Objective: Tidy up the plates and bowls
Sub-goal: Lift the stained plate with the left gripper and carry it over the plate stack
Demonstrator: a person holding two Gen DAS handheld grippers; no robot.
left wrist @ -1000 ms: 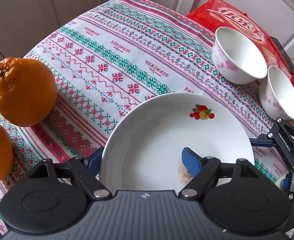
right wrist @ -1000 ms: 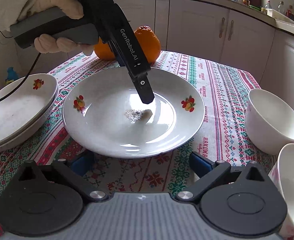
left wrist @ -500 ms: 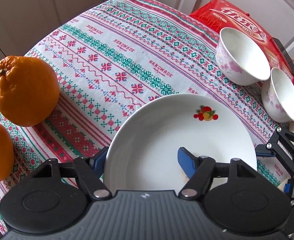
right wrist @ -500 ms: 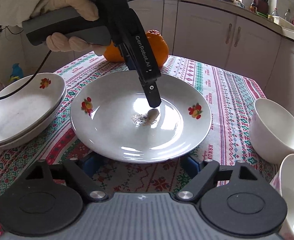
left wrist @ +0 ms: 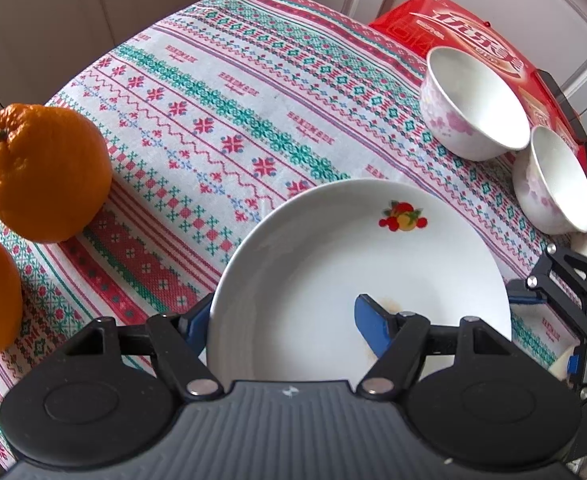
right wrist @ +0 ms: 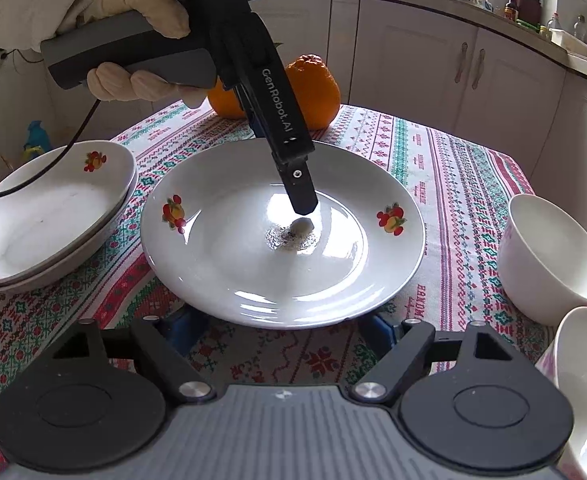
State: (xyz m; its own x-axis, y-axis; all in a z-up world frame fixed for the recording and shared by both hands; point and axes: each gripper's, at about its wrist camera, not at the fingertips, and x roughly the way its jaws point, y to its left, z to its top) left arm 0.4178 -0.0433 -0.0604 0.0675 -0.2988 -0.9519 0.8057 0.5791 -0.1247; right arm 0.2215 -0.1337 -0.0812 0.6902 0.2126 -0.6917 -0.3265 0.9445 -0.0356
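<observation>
**Both grippers at the fruit-print plate**

We see the white round ceramic plate with fruit prints (right wrist: 283, 236) lying flat on the red-and-green patterned tablecloth (left wrist: 213, 128), at the middle of the table. Our left gripper (left wrist: 289, 316) straddles the plate's rim: one blue pad outside the edge, the other resting on a brownish smear inside. Whether the pads actually press the rim, we cannot tell. The right gripper (right wrist: 281, 330) sits at the plate's near edge; its jaws have just been closing, and its blue pads lie partly hidden under the rim, grip unclear. Two stacked white plates (right wrist: 49, 220) stand to the left. Two white floral bowls (left wrist: 473, 104) stand on the right. Two oranges (left wrist: 45, 172) sit at the far side.
</observation>
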